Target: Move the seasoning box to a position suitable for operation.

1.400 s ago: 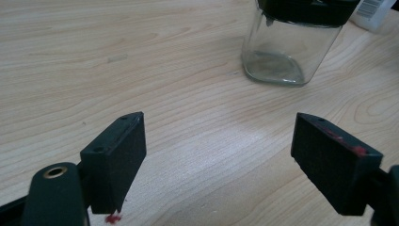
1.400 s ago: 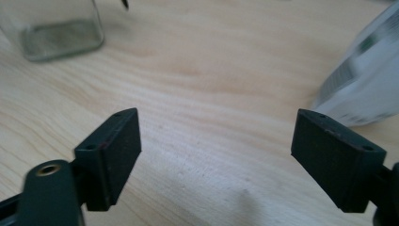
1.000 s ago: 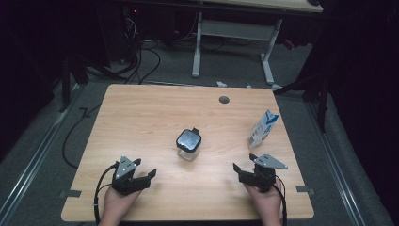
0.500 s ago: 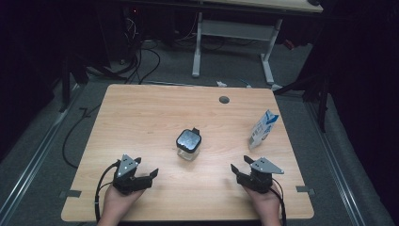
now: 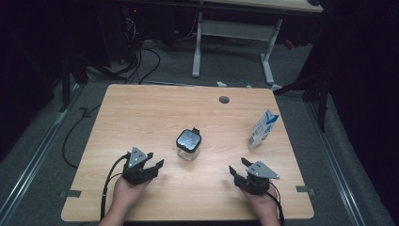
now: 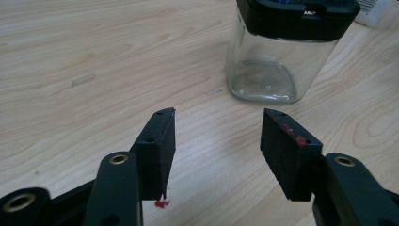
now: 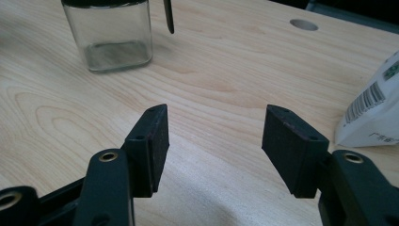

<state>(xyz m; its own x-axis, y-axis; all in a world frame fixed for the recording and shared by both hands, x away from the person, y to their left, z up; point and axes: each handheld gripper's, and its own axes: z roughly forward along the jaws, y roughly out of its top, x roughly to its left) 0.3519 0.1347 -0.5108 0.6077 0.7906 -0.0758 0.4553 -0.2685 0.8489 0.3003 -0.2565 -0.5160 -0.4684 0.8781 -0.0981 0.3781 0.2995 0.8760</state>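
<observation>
A square clear glass jar [image 5: 188, 145] with a black lid stands near the middle of the wooden table [image 5: 141, 113]. It looks empty through its glass wall [image 6: 266, 73] [image 7: 113, 40]. A small white and blue carton [image 5: 263, 129] stands at the right; its lower corner [image 7: 374, 113] is close to my right gripper. My left gripper [image 5: 151, 162] [image 6: 217, 136] hovers at the front left, pointing at the jar; its jaws have just been closing and hold nothing. My right gripper [image 5: 238, 167] [image 7: 214, 134] sits at the front right, jaws also closing a little, nothing between them.
A round cable hole [image 5: 224, 100] lies near the table's far edge. Behind the table stands another desk's white frame [image 5: 233, 33], with cables on the dark floor [image 5: 136, 56]. Tape marks [image 5: 68, 193] sit at the table's front corners.
My left gripper has moved to the right and slightly forward, toward the jar, and its jaws have narrowed. The right gripper has stayed almost in place.
</observation>
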